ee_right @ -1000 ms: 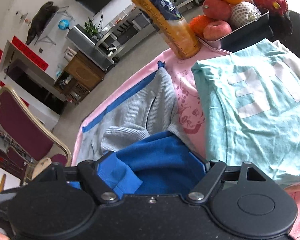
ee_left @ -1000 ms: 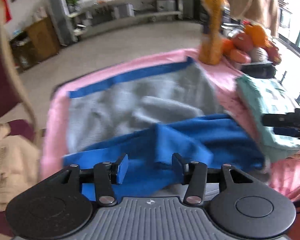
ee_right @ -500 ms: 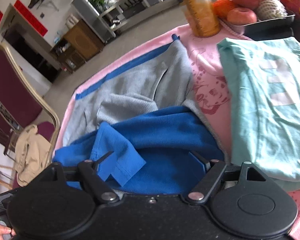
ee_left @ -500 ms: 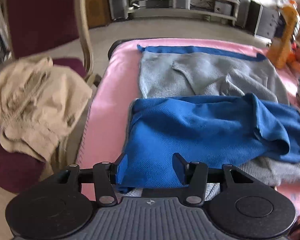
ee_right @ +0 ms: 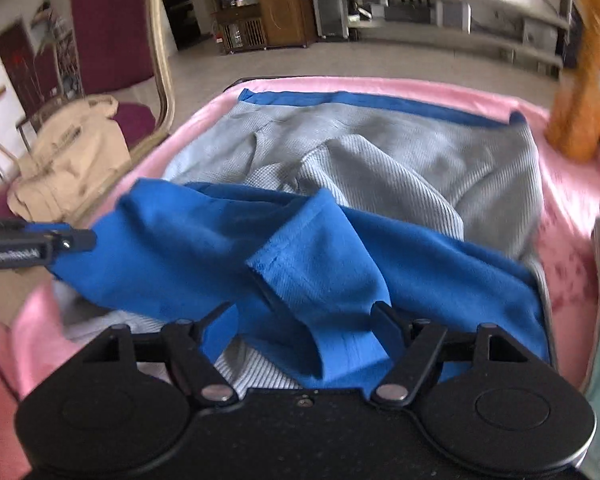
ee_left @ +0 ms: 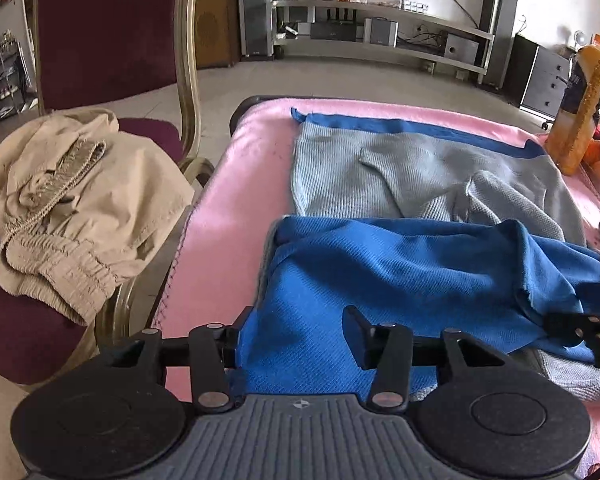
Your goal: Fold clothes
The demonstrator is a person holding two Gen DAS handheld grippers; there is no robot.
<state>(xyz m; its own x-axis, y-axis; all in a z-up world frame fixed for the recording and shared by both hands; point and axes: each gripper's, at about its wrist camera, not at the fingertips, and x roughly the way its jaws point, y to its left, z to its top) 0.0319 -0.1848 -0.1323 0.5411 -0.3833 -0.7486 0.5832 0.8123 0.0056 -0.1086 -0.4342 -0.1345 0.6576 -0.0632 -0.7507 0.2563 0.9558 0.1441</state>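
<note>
Bunching between both grippers' fingers [ee_left: 238, 330], blue garment [ee_left: 400, 268] (left gripped, right closing).

Both wrist views look closely down, one perhaps blurred, sharing the blue garment [ee_left: 400, 272].

Ribbed knit garment [ee_left: 400, 276] – matt fleecy pink blanket [ee_left: 236, 184]

The garment [ee_left: 400, 264] lies on the blanket [ee_left: 228, 200], chair [ee_left: 108, 32] to its left, bottle [ee_left: 580, 108] far right.
</note>
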